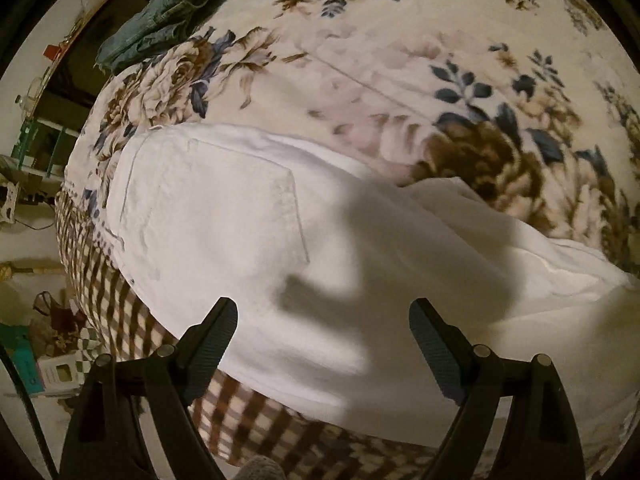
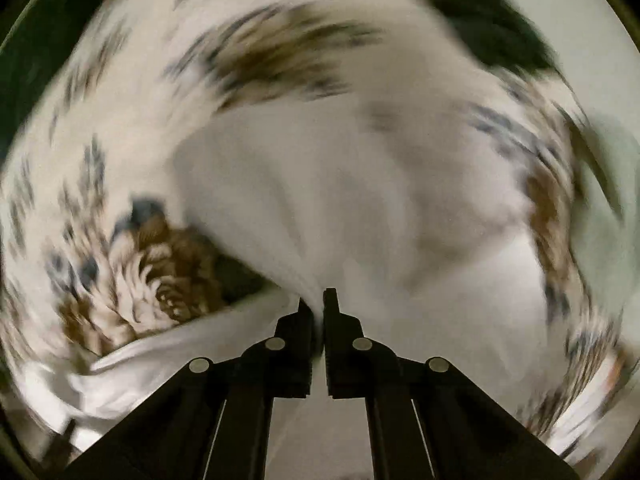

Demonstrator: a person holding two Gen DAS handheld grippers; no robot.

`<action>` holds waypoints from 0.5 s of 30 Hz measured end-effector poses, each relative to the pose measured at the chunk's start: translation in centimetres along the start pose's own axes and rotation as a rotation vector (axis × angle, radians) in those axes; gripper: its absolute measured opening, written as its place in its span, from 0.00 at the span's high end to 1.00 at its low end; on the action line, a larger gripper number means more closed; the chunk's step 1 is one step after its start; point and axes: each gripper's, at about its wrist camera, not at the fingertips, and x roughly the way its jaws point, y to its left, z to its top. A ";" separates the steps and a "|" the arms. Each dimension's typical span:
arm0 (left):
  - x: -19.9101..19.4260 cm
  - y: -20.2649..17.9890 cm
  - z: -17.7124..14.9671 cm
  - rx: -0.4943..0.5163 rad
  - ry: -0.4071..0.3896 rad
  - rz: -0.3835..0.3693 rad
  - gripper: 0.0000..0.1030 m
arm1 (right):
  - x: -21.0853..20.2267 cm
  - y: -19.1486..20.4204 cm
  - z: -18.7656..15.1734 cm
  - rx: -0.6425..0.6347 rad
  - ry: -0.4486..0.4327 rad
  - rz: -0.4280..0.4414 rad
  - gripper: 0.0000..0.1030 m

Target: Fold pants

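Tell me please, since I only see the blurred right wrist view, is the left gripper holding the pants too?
Observer: No. The left gripper is open over the white pants, with nothing between its fingers.
Operator: Which part of the pants is under it?
Observer: The seat end, with a back pocket facing up.
Operator: Is anything else lying on the blanket?
Observer: Yes, a denim garment sits at the far edge of the floral blanket, apart from the pants.
Operator: And my own grip?
Observer: The right gripper is shut on a fold of the pants.
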 end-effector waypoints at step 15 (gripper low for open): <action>1.2 -2.8 -3.5 0.055 0.000 0.060 0.15 | 7.2 -18.0 -8.1 0.495 0.124 0.291 0.73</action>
